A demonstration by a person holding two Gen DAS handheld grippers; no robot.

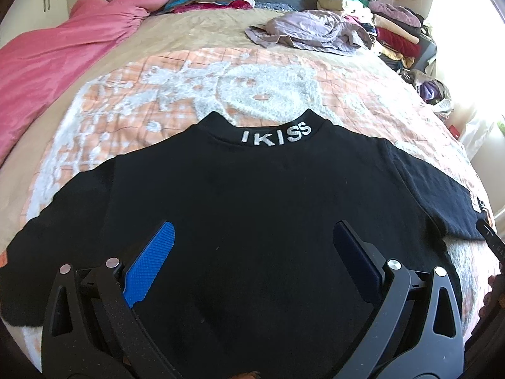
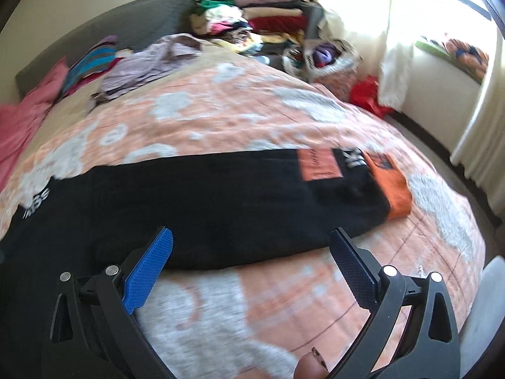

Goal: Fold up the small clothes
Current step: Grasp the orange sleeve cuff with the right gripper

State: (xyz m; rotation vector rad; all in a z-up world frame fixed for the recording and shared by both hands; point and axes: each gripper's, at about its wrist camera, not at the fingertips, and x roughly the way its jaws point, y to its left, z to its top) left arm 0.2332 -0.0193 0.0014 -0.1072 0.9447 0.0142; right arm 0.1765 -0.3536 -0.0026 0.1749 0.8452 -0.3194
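Here, at the far left of my left wrist view, a pink quilt lies bunched along the edge of the bed, whose orange and white cover spreads across the middle. On that cover the black sweater lies flat with its back up, sleeves spread to both sides, the collar lettering "IKISS" facing me. My left gripper hovers over the sweater's lower body with its jaws wide apart and nothing between them. Further back and to the right, a crumpled lilac garment sits near a stack of folded clothes by the headboard. In my right wrist view, which is somewhat blurred, the sweater's right sleeve stretches across the cover to an orange cuff, with an orange patch just before it. My right gripper hangs beside the sleeve's near edge, jaws equally wide and empty, its left pad over the black fabric. Whether it touches, I cannot tell.
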